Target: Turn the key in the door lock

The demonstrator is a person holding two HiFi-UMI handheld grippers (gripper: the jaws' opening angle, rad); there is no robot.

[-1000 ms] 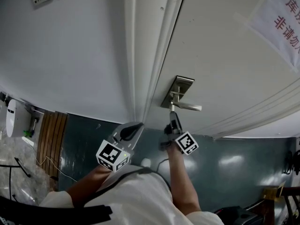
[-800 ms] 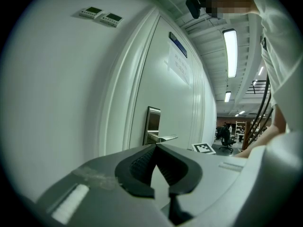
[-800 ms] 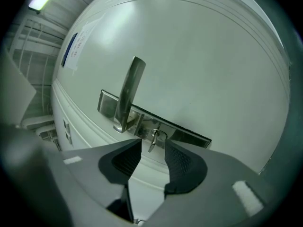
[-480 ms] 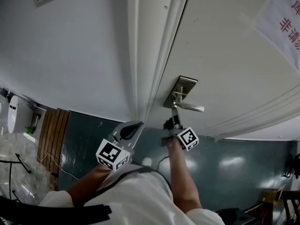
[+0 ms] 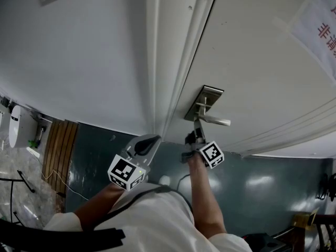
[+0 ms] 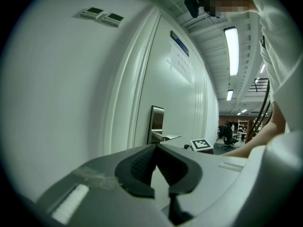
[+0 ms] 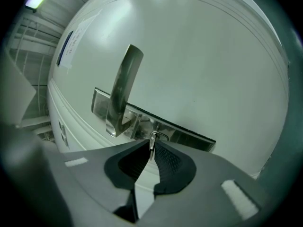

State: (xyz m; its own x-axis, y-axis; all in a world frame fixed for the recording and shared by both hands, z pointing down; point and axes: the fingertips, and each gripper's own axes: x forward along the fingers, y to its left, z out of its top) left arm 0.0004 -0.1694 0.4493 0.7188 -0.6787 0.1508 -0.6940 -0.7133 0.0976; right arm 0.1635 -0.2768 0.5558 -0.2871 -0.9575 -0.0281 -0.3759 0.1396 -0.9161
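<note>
Jaws of the right gripper (image 7: 150, 151), dark and ribbed, have just been closing and now pinch the small silver key (image 7: 152, 142), which stands edge-on between their tips, its shank seated in the lock. Beside it, off to the left and well clear of the hardware, the left gripper (image 6: 155, 146) is held with its tips together and nothing between them, its black-and-white marker cube (image 5: 126, 172) turned toward the person's white top (image 5: 152, 219) and bare right forearm (image 5: 203, 193). The key sits in the long brushed-metal lock plate (image 7: 189, 137). From that same plate, just beside the key, the silver lever handle (image 7: 124, 82) juts out close over the right gripper's jaws, the one thing crowding the grip. Behind the plate spreads the plain white door (image 5: 252, 62), a white paper notice with red characters (image 5: 317, 28) taped near its far corner. The moulded white door frame (image 5: 157, 62) runs between the door and a bare white wall (image 5: 79, 51) that carries two small pale control panels (image 6: 102, 16). Dark green glossy floor (image 5: 252, 185) lies below, and in the left gripper view long ceiling strip lights (image 6: 232, 44) lead down a hall whose distant figures are too small to make out.
</note>
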